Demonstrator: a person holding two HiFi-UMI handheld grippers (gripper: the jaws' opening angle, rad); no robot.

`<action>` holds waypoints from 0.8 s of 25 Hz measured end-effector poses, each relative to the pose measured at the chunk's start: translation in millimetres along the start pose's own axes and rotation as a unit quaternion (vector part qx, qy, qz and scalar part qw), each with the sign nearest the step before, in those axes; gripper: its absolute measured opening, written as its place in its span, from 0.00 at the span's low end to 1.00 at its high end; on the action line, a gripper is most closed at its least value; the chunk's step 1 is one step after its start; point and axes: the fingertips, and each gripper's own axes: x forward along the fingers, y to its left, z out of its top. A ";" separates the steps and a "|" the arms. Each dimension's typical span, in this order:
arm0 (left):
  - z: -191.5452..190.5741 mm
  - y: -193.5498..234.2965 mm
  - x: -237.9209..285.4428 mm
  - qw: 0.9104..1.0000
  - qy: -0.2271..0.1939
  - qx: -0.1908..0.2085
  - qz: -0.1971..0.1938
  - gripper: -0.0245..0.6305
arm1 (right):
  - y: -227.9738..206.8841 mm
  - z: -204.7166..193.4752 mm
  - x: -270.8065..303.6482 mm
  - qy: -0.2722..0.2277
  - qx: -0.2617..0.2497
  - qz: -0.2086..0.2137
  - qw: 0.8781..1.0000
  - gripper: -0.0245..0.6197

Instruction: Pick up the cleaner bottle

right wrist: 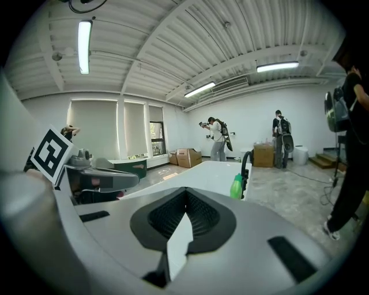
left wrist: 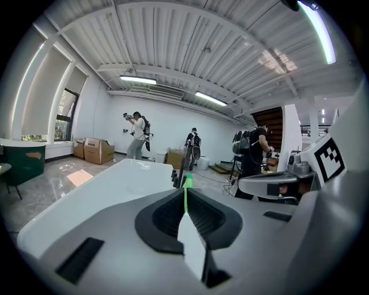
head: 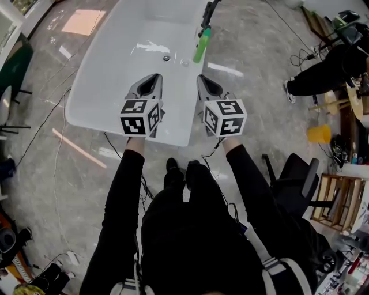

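Two grippers, left gripper [head: 153,79] and right gripper [head: 205,82], are both closed with nothing in them, side by side over the near end of the white tub [head: 92,86]. The green cleaner bottle [head: 200,46] stands upright on the tub's far right rim beside a black faucet [head: 207,14]. It's well ahead of the jaws, and the right gripper looks nearer.
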 end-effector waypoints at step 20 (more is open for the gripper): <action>-15.0 -18.4 103.4 0.999 0.036 -0.002 -0.008 0.13 | -78.9 -10.2 41.0 0.023 0.015 -0.011 1.000 0.04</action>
